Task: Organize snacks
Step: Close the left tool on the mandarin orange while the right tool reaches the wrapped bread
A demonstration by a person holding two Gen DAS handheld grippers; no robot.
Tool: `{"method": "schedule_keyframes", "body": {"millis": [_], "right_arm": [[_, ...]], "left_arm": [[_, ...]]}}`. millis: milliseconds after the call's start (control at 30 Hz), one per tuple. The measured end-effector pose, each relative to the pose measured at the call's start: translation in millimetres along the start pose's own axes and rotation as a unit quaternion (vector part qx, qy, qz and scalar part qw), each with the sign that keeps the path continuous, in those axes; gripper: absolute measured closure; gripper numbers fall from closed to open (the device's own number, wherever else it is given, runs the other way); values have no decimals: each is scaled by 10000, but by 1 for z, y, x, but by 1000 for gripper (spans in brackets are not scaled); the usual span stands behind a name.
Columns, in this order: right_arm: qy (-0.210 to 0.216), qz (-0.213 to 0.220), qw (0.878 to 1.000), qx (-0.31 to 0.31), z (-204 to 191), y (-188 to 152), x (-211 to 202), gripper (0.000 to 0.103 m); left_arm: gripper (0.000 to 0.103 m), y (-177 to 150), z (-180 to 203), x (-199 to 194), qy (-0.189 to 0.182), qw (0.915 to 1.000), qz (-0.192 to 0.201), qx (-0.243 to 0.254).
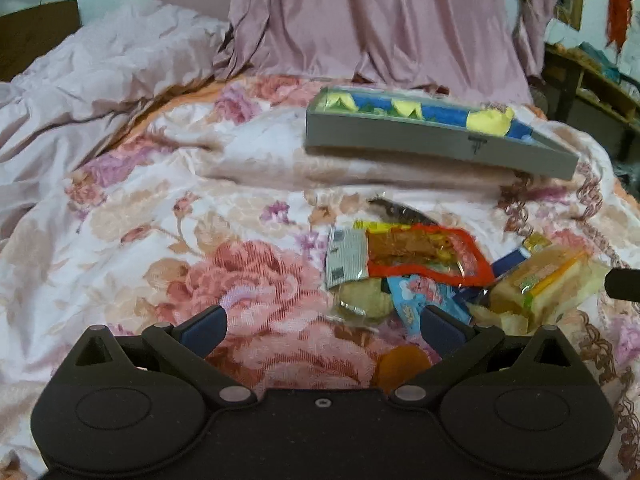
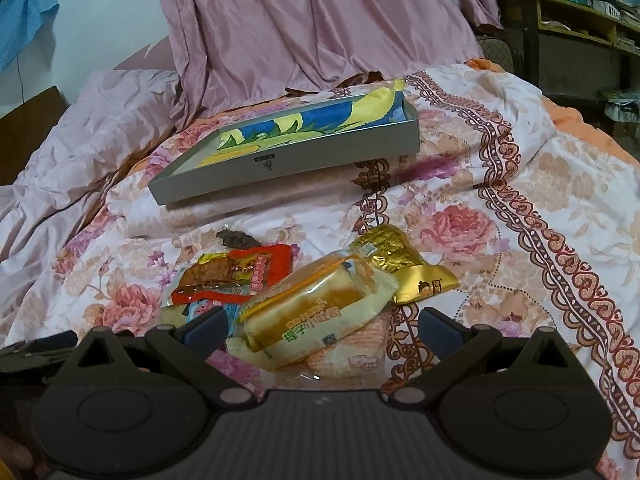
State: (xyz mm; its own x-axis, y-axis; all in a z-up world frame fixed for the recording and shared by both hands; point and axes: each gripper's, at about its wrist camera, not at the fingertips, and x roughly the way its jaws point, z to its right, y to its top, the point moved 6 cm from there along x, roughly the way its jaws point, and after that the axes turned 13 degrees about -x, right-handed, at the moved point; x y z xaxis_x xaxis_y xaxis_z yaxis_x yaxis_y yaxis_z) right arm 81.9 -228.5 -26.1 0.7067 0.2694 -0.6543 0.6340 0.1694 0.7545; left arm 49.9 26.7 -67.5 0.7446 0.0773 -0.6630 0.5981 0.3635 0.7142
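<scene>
A pile of snack packets lies on a floral bedspread. In the left wrist view I see a red-edged packet (image 1: 428,252), a silver packet (image 1: 346,258), a blue packet (image 1: 420,298) and a wrapped bread loaf (image 1: 540,284). My left gripper (image 1: 324,330) is open, just left of the pile, holding nothing. Beyond the pile sits a grey tray (image 1: 420,136) lined with blue and yellow. In the right wrist view the bread loaf (image 2: 316,312) lies between the fingers of my open right gripper (image 2: 322,330), beside a gold packet (image 2: 400,264), the red packet (image 2: 236,276) and the grey tray (image 2: 288,160).
Pink satin fabric (image 1: 380,20) hangs behind the bed, and crumpled pink bedding (image 1: 80,80) fills the left. A wooden shelf unit (image 2: 568,24) stands at the right. Open bedspread (image 2: 520,220) stretches right of the snacks.
</scene>
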Motion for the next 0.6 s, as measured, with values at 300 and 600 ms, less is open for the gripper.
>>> {"method": "schedule_keyframes", "body": {"millis": [300, 600], "right_arm": [[-181, 317, 9979, -543, -7, 10, -3, 0], [138, 88, 9993, -330, -2, 11, 22, 0]], "left_arm": [[1, 11, 16, 8, -175, 9990, -35, 410], [6, -29, 33, 21, -415, 9918, -334, 1164]]}}
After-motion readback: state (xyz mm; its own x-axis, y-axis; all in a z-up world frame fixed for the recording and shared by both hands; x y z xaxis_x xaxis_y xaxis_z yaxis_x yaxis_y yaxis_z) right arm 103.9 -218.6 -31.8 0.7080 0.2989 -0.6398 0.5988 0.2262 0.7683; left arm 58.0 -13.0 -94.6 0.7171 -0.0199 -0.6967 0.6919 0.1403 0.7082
